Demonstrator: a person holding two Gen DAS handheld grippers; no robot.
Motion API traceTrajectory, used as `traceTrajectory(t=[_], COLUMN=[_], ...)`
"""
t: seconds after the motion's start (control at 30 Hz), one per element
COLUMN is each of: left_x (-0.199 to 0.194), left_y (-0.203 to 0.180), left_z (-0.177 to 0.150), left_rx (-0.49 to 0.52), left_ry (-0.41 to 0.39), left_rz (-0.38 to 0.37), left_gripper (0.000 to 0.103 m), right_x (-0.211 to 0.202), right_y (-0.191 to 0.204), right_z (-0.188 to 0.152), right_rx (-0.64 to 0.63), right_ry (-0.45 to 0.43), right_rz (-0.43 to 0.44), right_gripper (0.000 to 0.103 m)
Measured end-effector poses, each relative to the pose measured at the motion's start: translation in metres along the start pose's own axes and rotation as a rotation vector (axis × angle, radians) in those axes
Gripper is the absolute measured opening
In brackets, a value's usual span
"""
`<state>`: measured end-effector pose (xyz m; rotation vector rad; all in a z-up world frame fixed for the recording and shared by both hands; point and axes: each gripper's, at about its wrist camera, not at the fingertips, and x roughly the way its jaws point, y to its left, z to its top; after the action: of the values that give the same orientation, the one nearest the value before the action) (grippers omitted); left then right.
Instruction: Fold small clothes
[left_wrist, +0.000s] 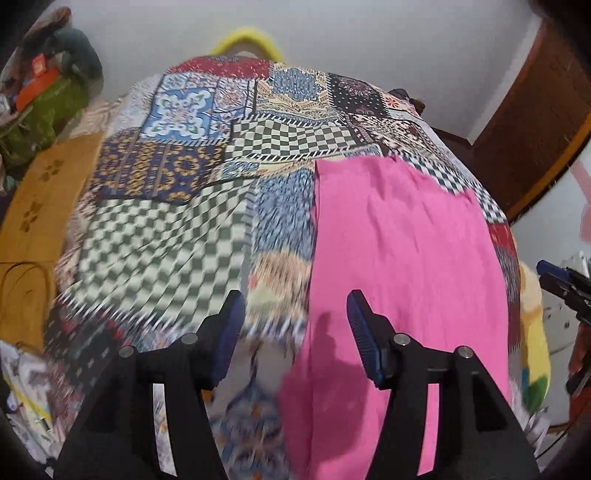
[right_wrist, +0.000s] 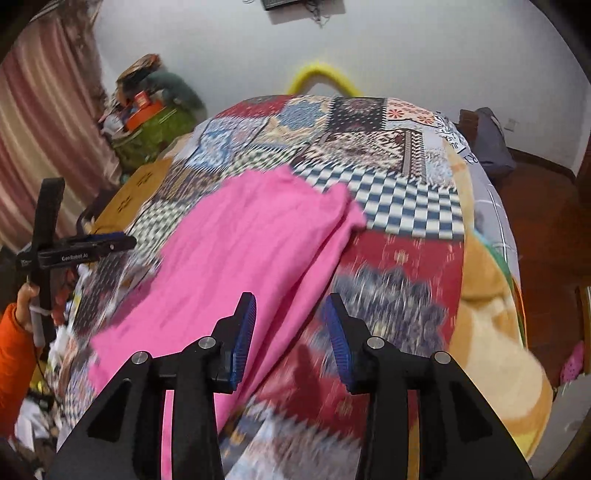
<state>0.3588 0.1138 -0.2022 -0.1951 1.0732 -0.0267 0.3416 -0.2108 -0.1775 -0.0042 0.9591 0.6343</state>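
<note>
A pink garment (left_wrist: 399, 258) lies flat on a patchwork bedspread (left_wrist: 166, 221), folded into a long strip. In the left wrist view my left gripper (left_wrist: 295, 325) hovers open over the garment's near left edge, with nothing between its blue pads. The right wrist view shows the same pink garment (right_wrist: 240, 258) running diagonally across the bedspread (right_wrist: 406, 206). My right gripper (right_wrist: 291, 328) is open above the garment's near right edge and holds nothing. The left gripper (right_wrist: 92, 247) also shows at the far left there, held by a hand in an orange sleeve (right_wrist: 14, 354). The right gripper (left_wrist: 561, 284) appears at the right edge of the left wrist view.
A yellow curved bar (right_wrist: 321, 74) rises beyond the bed's far end by the white wall. A green bag with clutter (right_wrist: 147, 122) sits at the far left, a grey bag (right_wrist: 491, 140) at the far right. A tan plush blanket (right_wrist: 491, 350) covers the bed's right side.
</note>
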Motion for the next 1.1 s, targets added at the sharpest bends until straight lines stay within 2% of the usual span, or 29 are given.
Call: traceTrajectory(t=[0.23, 0.33, 0.37, 0.43, 0.47, 0.5, 0.53, 0.57, 0.6, 0.63, 0.67, 0.7, 0.73, 0.8, 0.9, 1.03, 1.1], left_x=[0.063, 0.089, 0.097, 0.104, 0.105, 0.106, 0.107, 0.108, 0.11, 0.11, 0.109, 0.107, 0.106, 0.104, 0.108, 0.109, 0.1], left_y=[-0.002, 0.002, 0.003, 0.002, 0.001, -0.001, -0.002, -0.005, -0.008, -0.013, -0.017, -0.022, -0.025, -0.032, -0.029, -0.021, -0.02], left_z=[0.047, 0.063, 0.068, 0.075, 0.079, 0.082, 0.084, 0.085, 0.087, 0.088, 0.087, 0.087, 0.086, 0.085, 0.087, 0.089, 0.087], left_rx=[-0.012, -0.079, -0.101, -0.12, -0.113, -0.105, -0.097, -0.079, -0.06, -0.033, -0.002, 0.035, 0.061, 0.11, 0.114, 0.063, 0.058], left_ry=[0.006, 0.019, 0.022, 0.005, -0.003, -0.007, -0.011, -0.01, -0.009, -0.015, -0.025, -0.035, -0.045, -0.062, -0.059, -0.031, -0.036], left_rz=[-0.01, -0.082, -0.107, -0.119, -0.133, -0.149, -0.164, -0.185, -0.185, -0.17, -0.163, -0.152, -0.136, -0.058, 0.038, 0.029, 0.028], left_gripper=[0.057, 0.057, 0.057, 0.057, 0.057, 0.055, 0.044, 0.028, 0.023, 0.019, 0.008, 0.005, 0.004, 0.004, 0.004, 0.005, 0.006], right_x=[0.054, 0.072, 0.08, 0.089, 0.092, 0.093, 0.093, 0.092, 0.09, 0.09, 0.089, 0.088, 0.087, 0.087, 0.091, 0.1, 0.097], right_y=[-0.032, -0.041, -0.045, -0.047, -0.047, -0.047, -0.047, -0.046, -0.045, -0.043, -0.041, -0.039, -0.037, -0.035, -0.041, -0.045, -0.043], right_z=[0.042, 0.052, 0.055, 0.058, 0.058, 0.06, 0.061, 0.062, 0.064, 0.066, 0.068, 0.072, 0.074, 0.081, 0.091, 0.089, 0.086], right_rx=[0.059, 0.068, 0.078, 0.086, 0.085, 0.085, 0.084, 0.077, 0.064, 0.053, 0.04, 0.023, 0.006, -0.014, -0.002, 0.026, 0.025], right_ry=[-0.005, -0.005, 0.003, 0.008, 0.006, -0.005, -0.016, -0.025, -0.032, -0.034, -0.034, -0.042, -0.045, -0.053, -0.051, -0.009, 0.013], right_rz=[-0.014, -0.017, -0.006, 0.004, 0.006, 0.007, 0.013, 0.018, 0.016, 0.017, 0.016, 0.002, -0.006, -0.028, -0.051, -0.057, -0.058], right_gripper=[0.035, 0.035, 0.033, 0.019, 0.008, 0.007, 0.007, 0.005, 0.004, 0.004, 0.003, 0.003, 0.003, 0.003, 0.003, 0.003, 0.007])
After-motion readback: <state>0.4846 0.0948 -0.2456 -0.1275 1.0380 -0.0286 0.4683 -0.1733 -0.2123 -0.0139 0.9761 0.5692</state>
